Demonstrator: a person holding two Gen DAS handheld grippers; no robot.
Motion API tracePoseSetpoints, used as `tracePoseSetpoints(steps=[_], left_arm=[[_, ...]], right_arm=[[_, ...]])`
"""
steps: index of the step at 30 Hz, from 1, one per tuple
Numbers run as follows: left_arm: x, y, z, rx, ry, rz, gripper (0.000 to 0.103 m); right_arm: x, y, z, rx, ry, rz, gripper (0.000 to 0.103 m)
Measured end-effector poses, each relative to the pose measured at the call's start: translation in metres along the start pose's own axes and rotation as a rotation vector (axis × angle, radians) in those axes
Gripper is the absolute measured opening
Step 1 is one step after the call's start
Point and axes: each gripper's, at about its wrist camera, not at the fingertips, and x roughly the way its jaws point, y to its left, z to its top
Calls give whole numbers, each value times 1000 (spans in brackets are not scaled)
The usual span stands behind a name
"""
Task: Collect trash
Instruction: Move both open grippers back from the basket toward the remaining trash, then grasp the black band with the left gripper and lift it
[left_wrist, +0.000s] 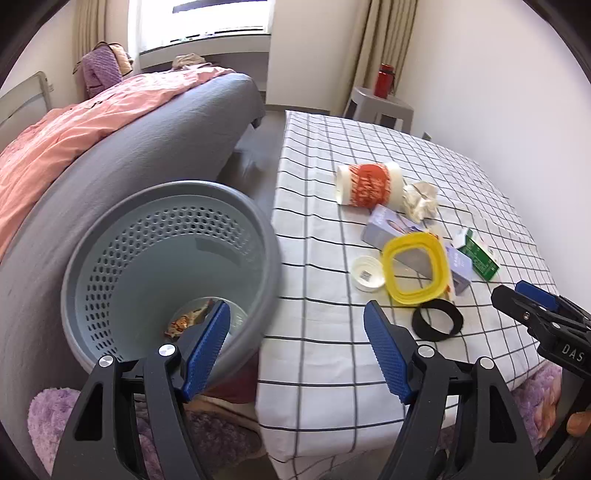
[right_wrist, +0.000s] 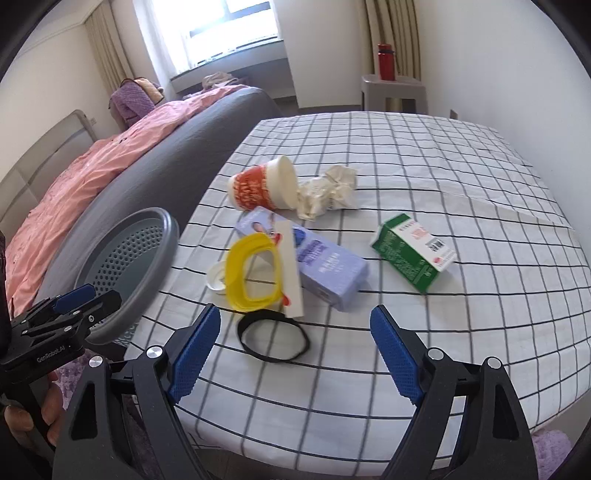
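Left gripper (left_wrist: 295, 354): jaws wide, nothing between them, lower centre of the left wrist view. Right gripper (right_wrist: 295, 354): jaws wide and empty, lower centre of the right wrist view. The trash lies on the checked tablecloth (right_wrist: 424, 155), centre frame: 1 paper cup (right_wrist: 264, 190) on its side, crumpled paper (right_wrist: 327, 192) touching it, 1 purple box (right_wrist: 325, 266), 1 green carton (right_wrist: 413, 254), 1 yellow ring (right_wrist: 251, 273), 1 black band (right_wrist: 273, 339). The grey perforated bin (left_wrist: 166, 266) stands at left, beside the table.
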Motion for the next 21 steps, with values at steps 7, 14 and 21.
tracePoseSetpoints(steps=[7, 14, 21], left_arm=[[16, -61, -7, 87, 61, -65, 72], [40, -103, -15, 146, 126, -87, 72], [66, -122, -17, 145, 188, -91, 72]], right_arm=[[-16, -61, -16, 73, -13, -70, 82], [-17, -100, -26, 146, -27, -47, 82], [-14, -121, -32, 192, -40, -38, 82]])
